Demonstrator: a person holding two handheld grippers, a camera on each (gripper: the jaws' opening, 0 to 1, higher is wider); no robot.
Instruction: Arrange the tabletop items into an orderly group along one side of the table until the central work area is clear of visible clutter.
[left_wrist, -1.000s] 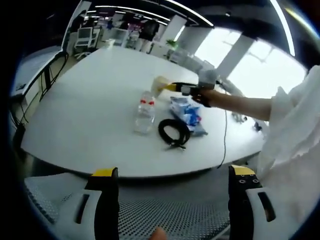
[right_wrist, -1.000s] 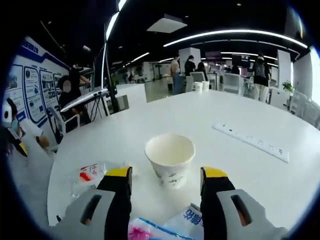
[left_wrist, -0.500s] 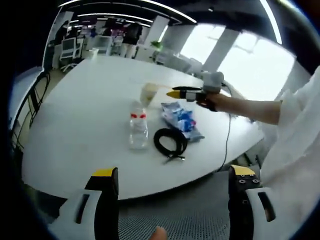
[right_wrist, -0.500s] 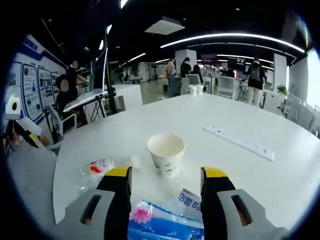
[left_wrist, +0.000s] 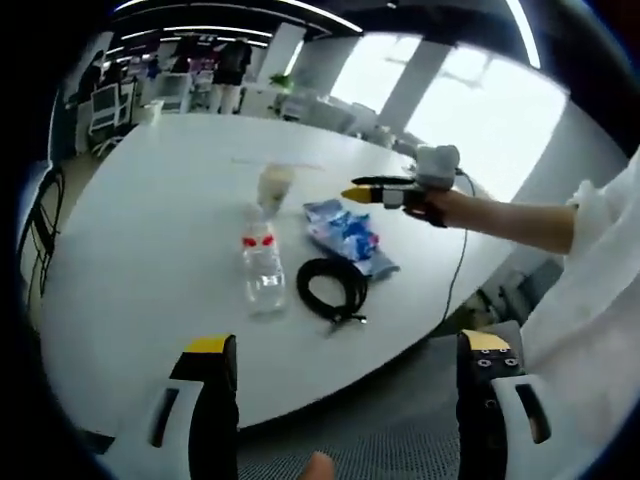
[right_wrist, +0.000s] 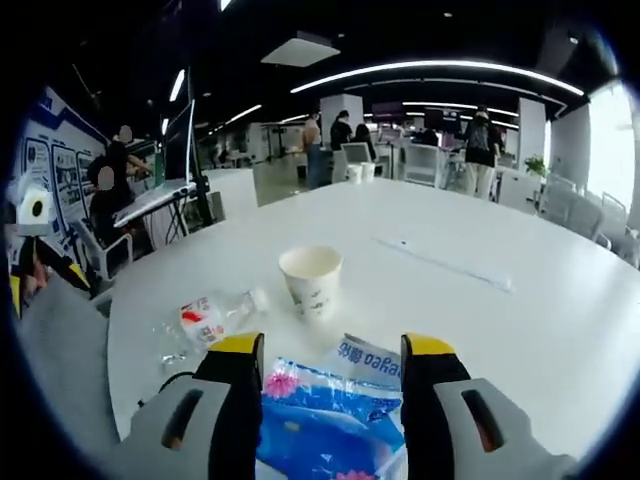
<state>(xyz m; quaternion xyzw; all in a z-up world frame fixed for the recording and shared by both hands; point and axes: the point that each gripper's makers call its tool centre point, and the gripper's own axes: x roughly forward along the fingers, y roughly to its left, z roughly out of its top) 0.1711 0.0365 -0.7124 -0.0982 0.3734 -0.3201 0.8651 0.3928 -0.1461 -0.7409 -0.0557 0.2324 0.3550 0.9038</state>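
Observation:
On the white table (left_wrist: 150, 200) lie a clear water bottle (left_wrist: 261, 268) with a red-and-white label, a white paper cup (left_wrist: 273, 185), a blue tissue pack (left_wrist: 347, 232) and a coiled black cable (left_wrist: 330, 288). My left gripper (left_wrist: 340, 395) is open, off the table's near edge. In the left gripper view the right gripper (left_wrist: 372, 192) hovers above the pack, held by a person's hand. In the right gripper view my right gripper (right_wrist: 330, 395) is open over the tissue pack (right_wrist: 330, 420), with the cup (right_wrist: 310, 280) ahead and the bottle (right_wrist: 205, 320) lying to the left.
A white power strip (right_wrist: 445, 265) lies farther back on the table (right_wrist: 560, 330). A thin cable (left_wrist: 452, 270) hangs off the table edge. A sleeve (left_wrist: 590, 300) fills the right. Chairs, desks and people stand in the background.
My right gripper has drawn back from the cup, which now looks smaller, and stands over the tissue pack. The left gripper view has swung and tilted; the items lie where they were.

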